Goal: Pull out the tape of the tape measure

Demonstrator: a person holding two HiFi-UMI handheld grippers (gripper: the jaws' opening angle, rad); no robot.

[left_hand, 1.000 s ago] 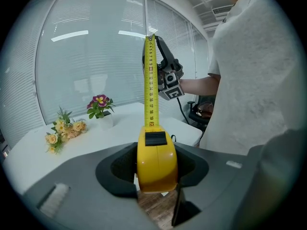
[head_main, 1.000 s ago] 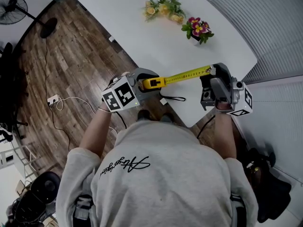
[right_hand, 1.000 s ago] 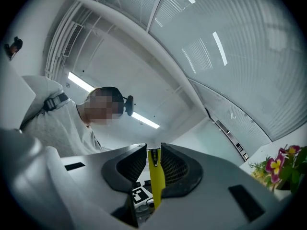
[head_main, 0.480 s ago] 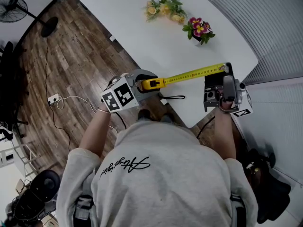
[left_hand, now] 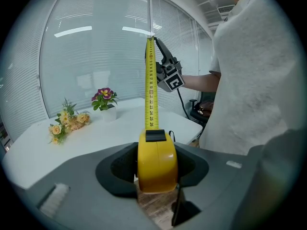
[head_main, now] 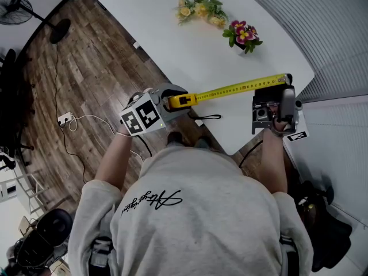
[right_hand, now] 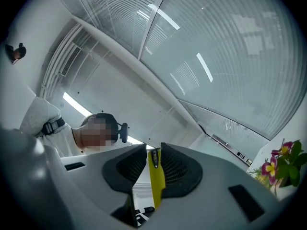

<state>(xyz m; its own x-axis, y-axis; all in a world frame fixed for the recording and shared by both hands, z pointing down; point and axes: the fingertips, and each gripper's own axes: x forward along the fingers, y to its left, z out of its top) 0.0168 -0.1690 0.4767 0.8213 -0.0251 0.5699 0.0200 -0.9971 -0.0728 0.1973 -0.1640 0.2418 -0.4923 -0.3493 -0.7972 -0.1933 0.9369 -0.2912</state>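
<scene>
In the head view the yellow tape measure case is above the table's near edge, and my left gripper is shut on it. The left gripper view has the case clamped between both pads. Its yellow tape runs out to the right, to my right gripper, which is shut on the tape's end and tilted upward. The right gripper view looks at the ceiling, with the tape's end pinched between the pads. From the left gripper, the tape stretches straight ahead to the right gripper.
The white table carries a bunch of yellow flowers and a small pot of pink flowers at its far side. The case's black wrist strap hangs over the table. A fan and a cabled power strip stand on the wooden floor at left.
My right gripper has moved right with the tape's end and tipped further upward, so more tape is out. The left gripper and the case have stayed put.
</scene>
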